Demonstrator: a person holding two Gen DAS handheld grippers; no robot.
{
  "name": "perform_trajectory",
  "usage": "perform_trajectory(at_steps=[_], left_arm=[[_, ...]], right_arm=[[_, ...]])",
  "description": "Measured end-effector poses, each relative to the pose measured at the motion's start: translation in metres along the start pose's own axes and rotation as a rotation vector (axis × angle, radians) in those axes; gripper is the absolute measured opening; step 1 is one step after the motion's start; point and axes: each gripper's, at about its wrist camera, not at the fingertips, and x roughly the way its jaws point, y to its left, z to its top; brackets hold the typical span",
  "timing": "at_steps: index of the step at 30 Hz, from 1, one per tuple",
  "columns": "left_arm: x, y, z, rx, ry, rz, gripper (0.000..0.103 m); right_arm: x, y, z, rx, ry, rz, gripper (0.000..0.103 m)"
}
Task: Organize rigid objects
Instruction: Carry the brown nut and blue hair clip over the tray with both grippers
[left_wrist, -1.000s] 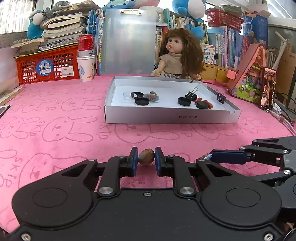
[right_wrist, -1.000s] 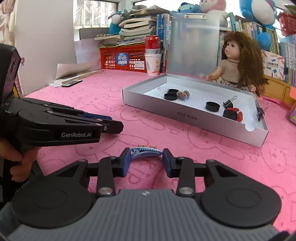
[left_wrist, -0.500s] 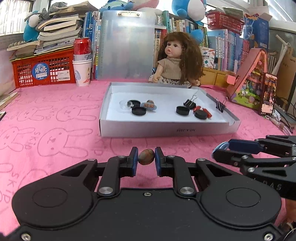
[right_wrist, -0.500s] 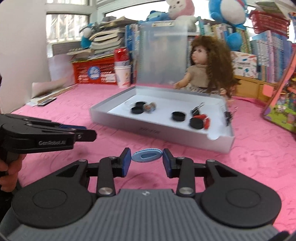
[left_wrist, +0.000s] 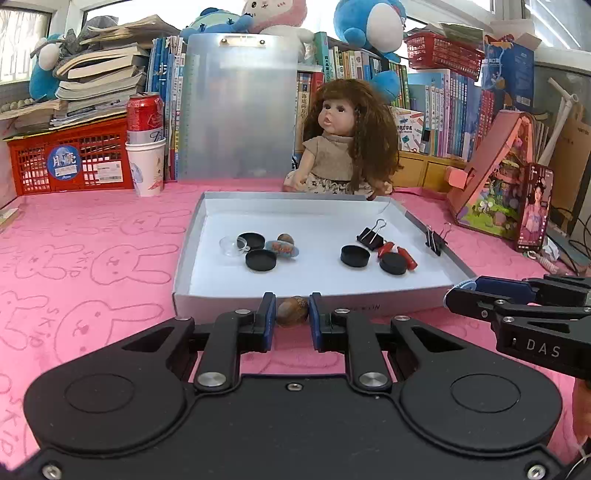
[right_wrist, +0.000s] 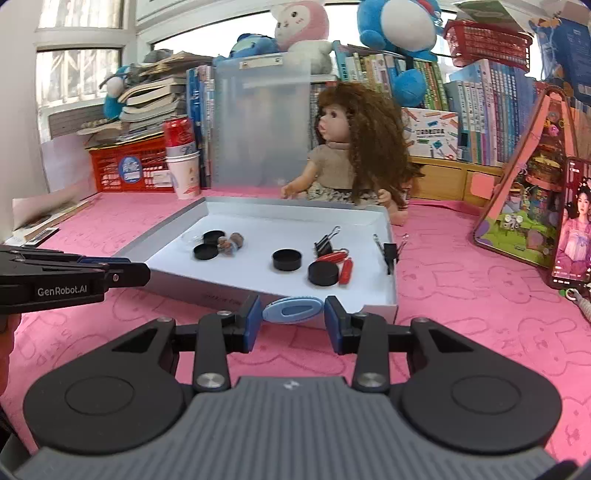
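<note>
The brown nut (left_wrist: 293, 312) sits pinched between the pads of the left claw (left_wrist: 292, 317), and the blue oval clip (right_wrist: 292, 311) is clamped in the right claw (right_wrist: 292, 319) with its long axis lying crosswise, end to end from pad to pad. Both are carried in the air just short of the near wall of the shallow grey box (left_wrist: 221, 302); the box floor lies straight ahead of each claw and a little lower, so the coming move looks like a short reach forward over that wall, then a release. The left claw faces the middle of the near wall, the right claw the near right corner, so each seems about equally close. Inside lie black round caps (left_wrist: 260, 259), a second nut (left_wrist: 286, 239), binder clips (left_wrist: 370, 236) and red pieces (left_wrist: 406, 257). Readable writing: "GenRobot.AI" on the left claw's side in the right wrist view, "DAS" on the right claw in the left wrist view; the print on the box wall is too blurred to read.
</note>
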Motion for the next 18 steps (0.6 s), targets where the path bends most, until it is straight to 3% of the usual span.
perform_trajectory(at_steps=[18], left_arm=[[0.047, 0.001, 0.024, -0.012, 0.024, 0.047, 0.018]], right_arm=[[0.03, -0.015, 0.018, 0.098, 0.032, -0.033, 0.042]])
